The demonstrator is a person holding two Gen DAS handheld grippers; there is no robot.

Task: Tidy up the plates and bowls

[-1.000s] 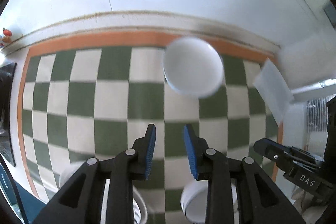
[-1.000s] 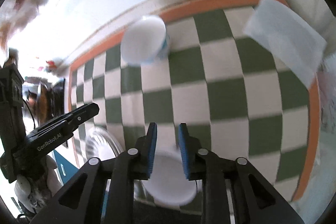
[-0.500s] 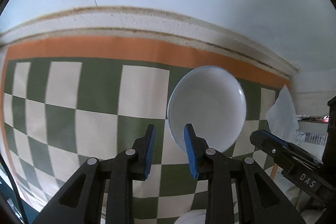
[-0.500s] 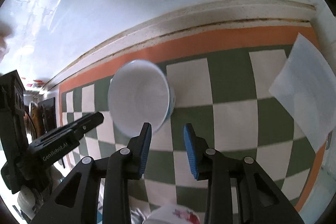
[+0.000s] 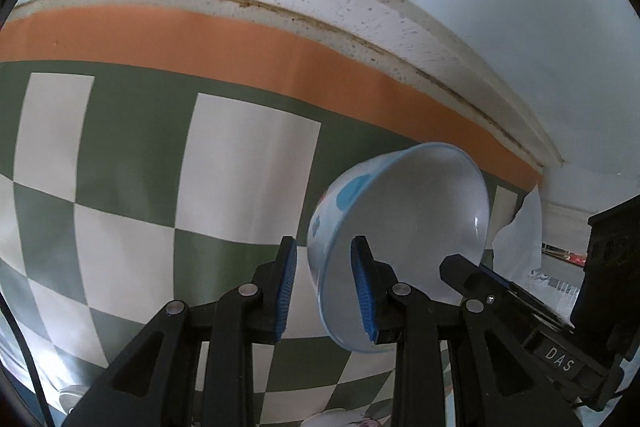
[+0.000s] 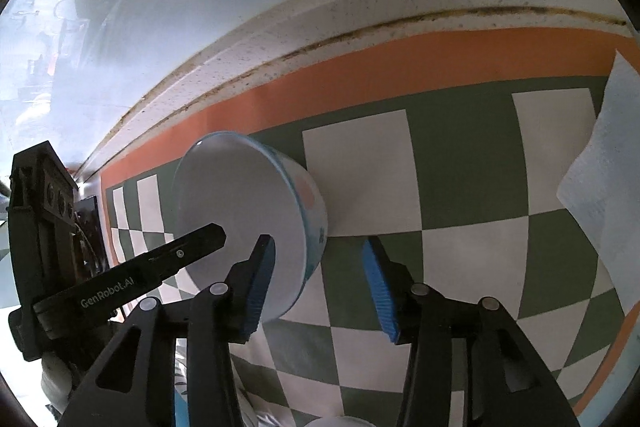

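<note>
- At the lower centre-right of the left wrist view, the white bowl [image 5: 404,227] with blue and orange spots sat on the checkered cloth [image 5: 132,155], near the orange border.
- The left gripper [image 5: 323,287] straddled its near rim, one blue pad inside and one outside, with a gap showing, so not yet clenched.
- In the right wrist view the right gripper [image 6: 318,287] was spread wide around the bowl's other side, one pad inside, the other well clear.
- A white paper sheet [image 6: 600,167] lay at the right edge.
- Judged from this, the bowl was unlifted and most sorting remained; other dishes barely showed at the bottom edges.
</note>
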